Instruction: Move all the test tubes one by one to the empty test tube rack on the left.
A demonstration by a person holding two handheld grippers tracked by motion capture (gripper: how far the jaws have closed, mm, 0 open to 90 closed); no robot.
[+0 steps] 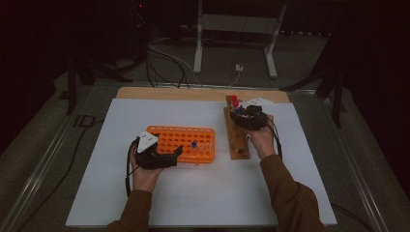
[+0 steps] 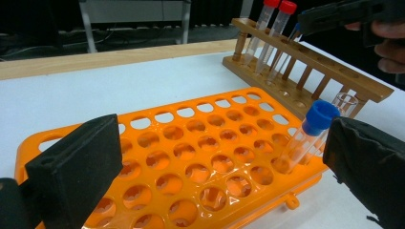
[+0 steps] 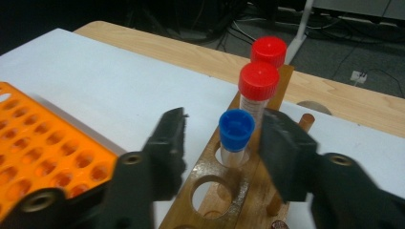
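An orange tube rack (image 1: 181, 137) lies mid-table. One blue-capped tube (image 2: 310, 131) stands in it, with an uncapped clear tube (image 2: 346, 102) beside it. My left gripper (image 1: 173, 155) is at the rack's near left corner, open wide with the rack (image 2: 200, 157) between its jaws. A wooden rack (image 1: 236, 135) to the right holds two red-capped tubes (image 3: 258, 83) and a blue-capped tube (image 3: 235, 130). My right gripper (image 3: 224, 138) is open, one jaw on either side of that blue-capped tube. I cannot tell if either jaw touches it.
A white sheet (image 1: 121, 193) covers the table, with a bare wooden strip (image 1: 169, 93) along the far edge. Cables and a metal stand (image 1: 232, 29) are on the floor beyond. The person's forearms come in from the near edge.
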